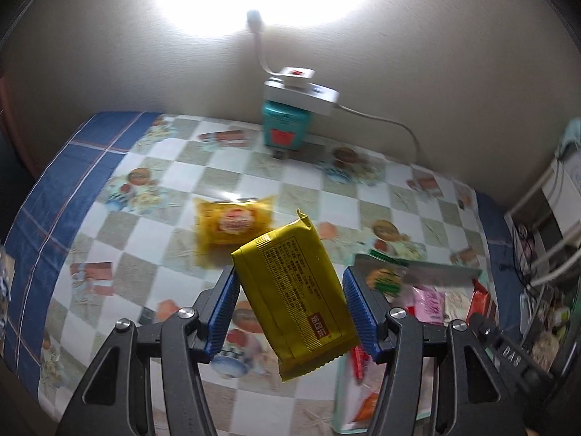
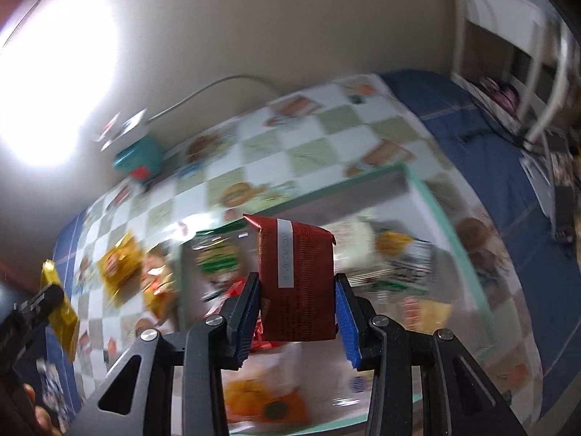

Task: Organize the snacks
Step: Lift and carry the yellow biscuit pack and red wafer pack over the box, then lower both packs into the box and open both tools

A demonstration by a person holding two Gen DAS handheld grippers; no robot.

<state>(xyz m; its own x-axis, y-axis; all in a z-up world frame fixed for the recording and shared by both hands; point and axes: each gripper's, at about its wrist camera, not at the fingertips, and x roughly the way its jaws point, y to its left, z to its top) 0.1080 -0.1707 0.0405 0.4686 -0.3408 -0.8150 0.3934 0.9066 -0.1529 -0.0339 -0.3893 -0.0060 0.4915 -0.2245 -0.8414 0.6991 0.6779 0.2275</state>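
My left gripper (image 1: 290, 299) is shut on a mustard-yellow snack packet (image 1: 294, 298) and holds it tilted above the checkered table; packet and gripper also show at the left edge of the right wrist view (image 2: 60, 309). A yellow snack bag (image 1: 232, 223) lies on the table beyond it. My right gripper (image 2: 297, 303) is shut on a dark red snack packet (image 2: 296, 279) and holds it above a green-rimmed tray (image 2: 432, 203) filled with several snack packets. The tray shows at the right in the left wrist view (image 1: 417, 269).
A teal box (image 1: 285, 127) with a white power strip (image 1: 301, 96) on top stands at the table's back by the wall, with a cable running right. An orange snack bag (image 2: 159, 287) lies left of the tray. A white rack (image 1: 555, 225) and clutter stand to the right.
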